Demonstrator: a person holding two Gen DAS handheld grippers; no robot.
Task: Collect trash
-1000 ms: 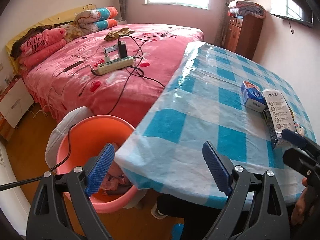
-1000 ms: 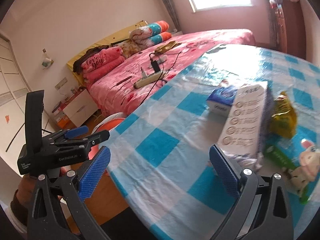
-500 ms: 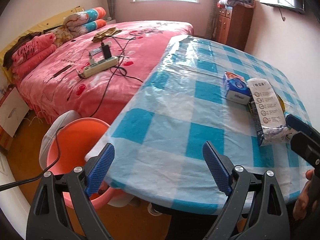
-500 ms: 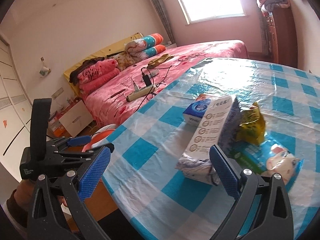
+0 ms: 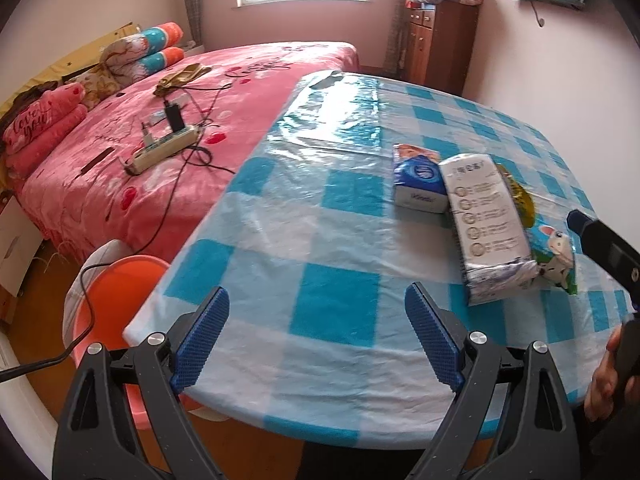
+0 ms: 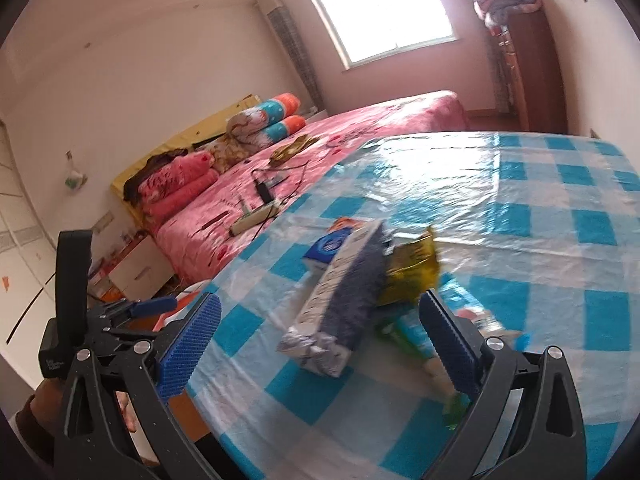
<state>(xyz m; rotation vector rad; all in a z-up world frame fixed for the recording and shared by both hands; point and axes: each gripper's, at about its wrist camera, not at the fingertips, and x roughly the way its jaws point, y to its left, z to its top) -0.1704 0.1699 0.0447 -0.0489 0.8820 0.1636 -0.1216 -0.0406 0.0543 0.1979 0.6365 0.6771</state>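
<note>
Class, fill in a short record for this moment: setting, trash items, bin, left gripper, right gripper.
setting: bedroom, table with blue-and-white checked plastic cloth beside a pink bed
trash items: white printed tissue pack, blue-and-white tissue box, yellow snack wrapper, green cartoon wrapper, clustered together on the cloth
bin: orange plastic bucket on the floor, partly under the table edge
left gripper: open, empty, near the table's edge
right gripper: open, empty, facing the white pack
</note>
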